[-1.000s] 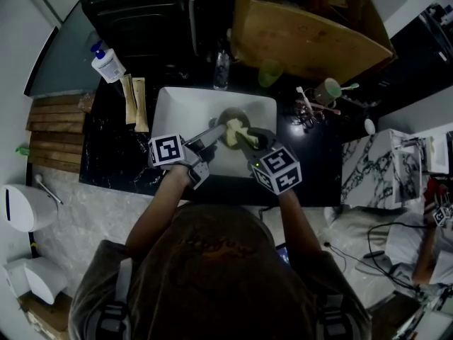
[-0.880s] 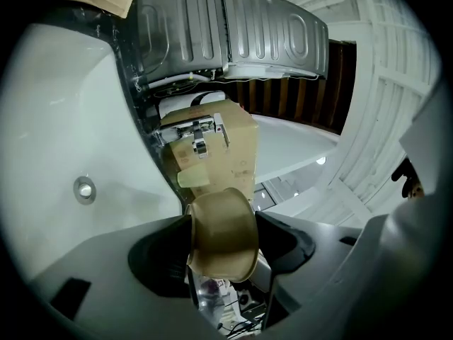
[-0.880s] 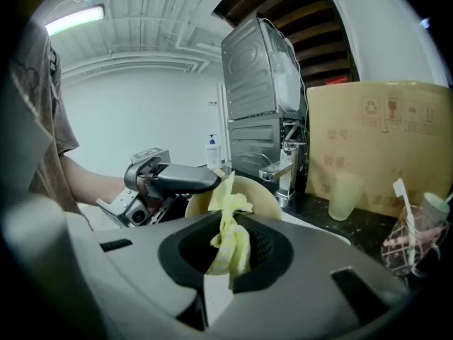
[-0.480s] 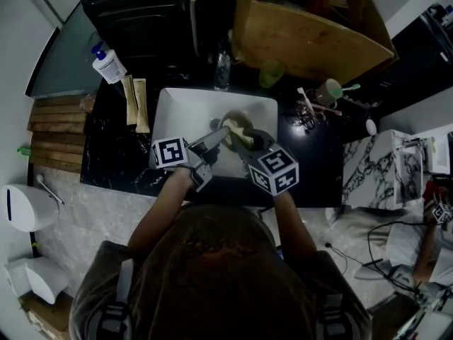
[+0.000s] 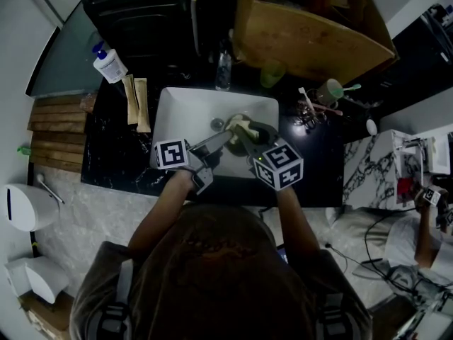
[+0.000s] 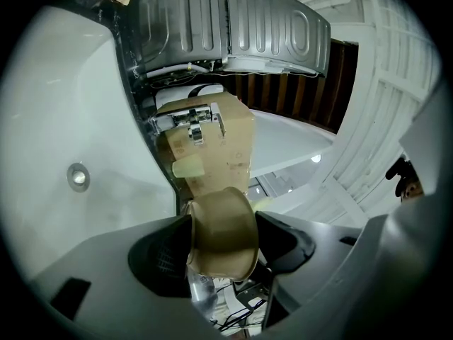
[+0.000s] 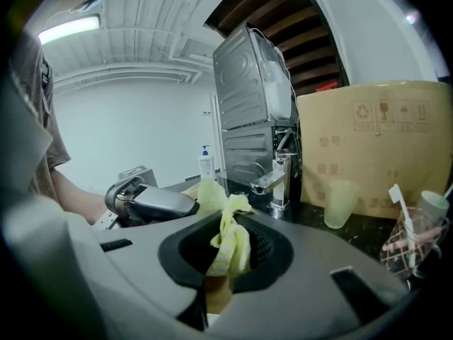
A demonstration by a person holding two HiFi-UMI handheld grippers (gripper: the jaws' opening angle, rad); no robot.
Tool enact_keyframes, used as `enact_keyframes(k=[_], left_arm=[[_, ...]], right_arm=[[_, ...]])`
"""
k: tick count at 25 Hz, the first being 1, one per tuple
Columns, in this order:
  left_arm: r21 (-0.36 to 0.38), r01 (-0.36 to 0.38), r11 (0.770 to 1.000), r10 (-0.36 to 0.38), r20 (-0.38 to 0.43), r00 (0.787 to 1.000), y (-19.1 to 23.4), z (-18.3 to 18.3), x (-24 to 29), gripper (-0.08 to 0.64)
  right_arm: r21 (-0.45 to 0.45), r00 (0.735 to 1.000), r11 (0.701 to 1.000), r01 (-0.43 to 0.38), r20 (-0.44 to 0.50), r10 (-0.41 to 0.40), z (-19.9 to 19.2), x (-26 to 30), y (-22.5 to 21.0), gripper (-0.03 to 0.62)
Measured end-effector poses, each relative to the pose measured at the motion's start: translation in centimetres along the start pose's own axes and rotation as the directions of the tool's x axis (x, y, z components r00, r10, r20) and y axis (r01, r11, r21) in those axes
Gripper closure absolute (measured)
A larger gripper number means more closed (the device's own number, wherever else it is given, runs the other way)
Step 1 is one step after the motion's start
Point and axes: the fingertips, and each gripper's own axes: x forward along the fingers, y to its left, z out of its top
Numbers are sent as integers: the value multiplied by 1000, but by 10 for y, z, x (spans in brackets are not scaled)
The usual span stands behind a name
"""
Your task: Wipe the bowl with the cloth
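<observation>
A tan bowl (image 6: 221, 236) is gripped between the jaws of my left gripper (image 6: 223, 241), which is shut on its rim. In the head view the bowl (image 5: 249, 127) hangs over the white basin (image 5: 182, 108), with the left gripper (image 5: 226, 137) reaching in from the left. My right gripper (image 7: 228, 252) is shut on a yellow cloth (image 7: 231, 239). From the head view the cloth (image 5: 238, 127) is pressed against the bowl, and the right gripper (image 5: 242, 134) comes in from the front right. The left gripper's fingers (image 7: 157, 202) show in the right gripper view.
A faucet (image 7: 274, 177) and soap bottle (image 5: 108, 64) stand behind the basin, whose drain (image 5: 217, 125) is just left of the bowl. A green cup (image 7: 338, 204), a toothbrush cup (image 5: 327, 91) and a cardboard box (image 5: 311, 27) sit on the dark counter at right.
Bowl, cloth and both grippers have drifted slightly to the right over the basin. Both grips are unchanged.
</observation>
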Motion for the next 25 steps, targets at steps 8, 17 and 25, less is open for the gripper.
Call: enact_keyframes(k=[8, 17, 25], left_arm=[[10, 5, 1000, -5, 31, 1000, -7, 14, -10, 282], [51, -17, 999, 15, 32, 999, -8, 20, -19, 282], [103, -71, 992, 66, 52, 996, -6, 30, -36, 282]], right_arm=[[-12, 999, 999, 39, -4, -39, 0, -9, -14, 566], [-6, 999, 999, 48, 4, -48, 2, -17, -15, 566], [23, 997, 998, 66, 39, -67, 5, -32, -14, 566]])
